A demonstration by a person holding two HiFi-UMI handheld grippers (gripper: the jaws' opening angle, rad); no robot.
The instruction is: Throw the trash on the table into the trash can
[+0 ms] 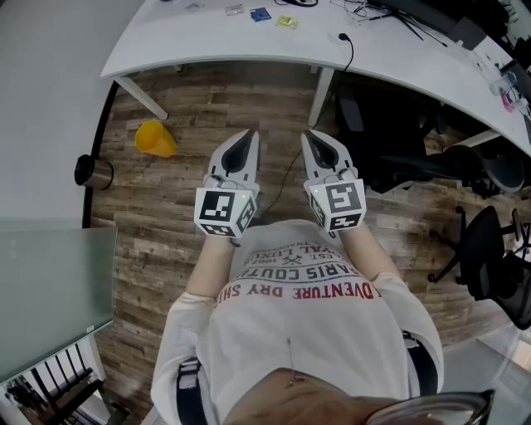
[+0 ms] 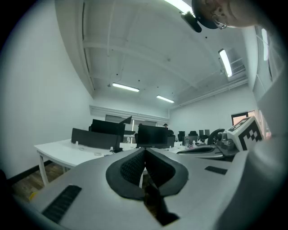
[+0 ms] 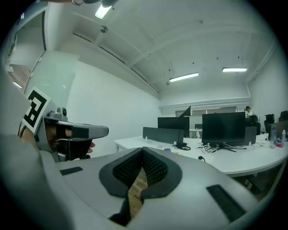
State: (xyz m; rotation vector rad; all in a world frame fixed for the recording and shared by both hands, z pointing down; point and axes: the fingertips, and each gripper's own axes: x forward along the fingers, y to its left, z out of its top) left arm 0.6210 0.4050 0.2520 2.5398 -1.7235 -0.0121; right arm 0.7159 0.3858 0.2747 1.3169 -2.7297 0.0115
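left gripper [image 1: 247, 139] and right gripper [image 1: 314, 139] sit pressed together, empty (table [image 1: 207, 41] well ahead); the flat wrappers [image 1: 260, 14] could skid from a pinch.

Your grey left gripper [image 2: 145, 151] at lower centre, jaws pressed together, empty.
Behind it, mid-frame: long white desk [image 2: 63, 152] carrying black monitors [image 2: 153, 135].

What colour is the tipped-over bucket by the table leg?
The bucket is yellow, clearest in the head view.
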